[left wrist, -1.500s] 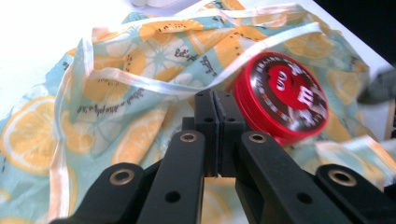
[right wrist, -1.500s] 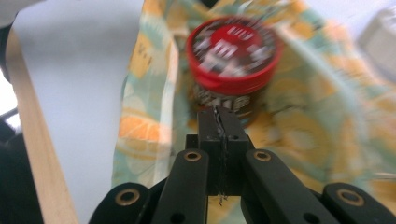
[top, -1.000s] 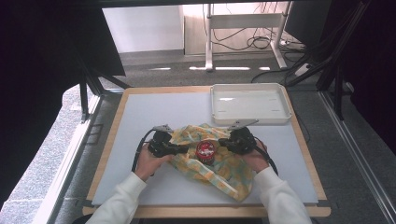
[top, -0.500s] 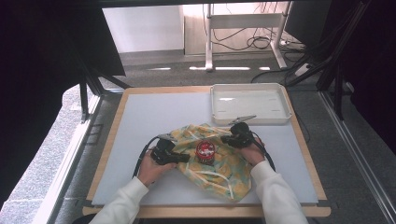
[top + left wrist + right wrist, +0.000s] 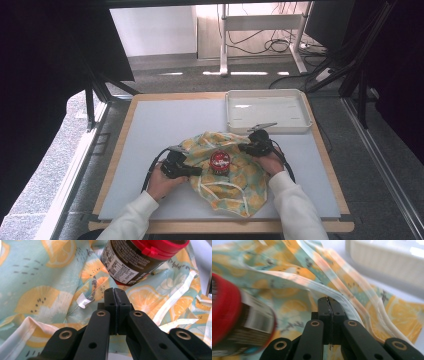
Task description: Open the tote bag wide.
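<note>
A bag (image 5: 227,172) with yellow lemons on blue-green cloth lies crumpled on the white table (image 5: 150,130), near the front edge. Its long side runs from about 11 o'clock down to 5 o'clock in the high view, and its pale straps (image 5: 220,186) trail toward the person.

A jar (image 5: 219,161) with a red lid sits on the middle of the bag. In the high view the lid faces up at the camera. In the left gripper view the jar (image 5: 140,258) leans, with its red lid toward 2 o'clock and its dark label side toward the tongs.

The left gripper (image 5: 192,171) is at 9 o'clock from the jar, just beside it. Its black jaws are pressed tight together, with the cloth under them; I cannot tell if cloth is caught in them.

The right gripper (image 5: 243,147) is at 2 o'clock from the jar, over the far edge of the bag. Its jaws are closed too, right against a pale hem (image 5: 329,293) of the bag. I cannot tell if they pinch it.

A white tray (image 5: 300,112) stands at 1 o'clock from the bag, close to it.
</note>
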The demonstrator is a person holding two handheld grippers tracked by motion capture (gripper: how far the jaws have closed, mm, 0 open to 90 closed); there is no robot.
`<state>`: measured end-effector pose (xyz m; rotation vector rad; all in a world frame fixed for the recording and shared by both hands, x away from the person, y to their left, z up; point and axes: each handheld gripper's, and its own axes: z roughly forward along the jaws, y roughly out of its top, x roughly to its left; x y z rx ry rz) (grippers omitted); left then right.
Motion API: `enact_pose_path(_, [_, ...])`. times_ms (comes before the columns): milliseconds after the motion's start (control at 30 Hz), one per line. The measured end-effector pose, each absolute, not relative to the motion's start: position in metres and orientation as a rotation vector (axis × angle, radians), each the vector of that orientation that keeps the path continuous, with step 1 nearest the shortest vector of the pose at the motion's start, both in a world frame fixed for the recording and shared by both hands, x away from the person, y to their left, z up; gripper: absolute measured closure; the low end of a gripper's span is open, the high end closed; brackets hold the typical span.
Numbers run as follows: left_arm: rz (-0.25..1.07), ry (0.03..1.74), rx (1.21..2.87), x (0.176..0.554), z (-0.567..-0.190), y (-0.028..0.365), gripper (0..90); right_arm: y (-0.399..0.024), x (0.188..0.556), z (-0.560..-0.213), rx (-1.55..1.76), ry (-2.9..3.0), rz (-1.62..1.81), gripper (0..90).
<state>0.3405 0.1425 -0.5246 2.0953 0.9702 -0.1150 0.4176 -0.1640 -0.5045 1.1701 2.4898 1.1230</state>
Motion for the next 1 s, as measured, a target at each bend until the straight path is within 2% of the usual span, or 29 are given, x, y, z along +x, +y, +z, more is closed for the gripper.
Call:
enact_pose_path(367, [-0.028,0.959,2.007,0.335,-0.503,0.154,90.0,-0.169,0.387,-0.471,1.035,2.432,1.239,88.9])
enact_pose_path(1000, [0.085,1.006,1.949,0.331,-0.488,0.181,89.4,-0.18,0.358,-0.461,0.983,2.433,1.234,88.8])
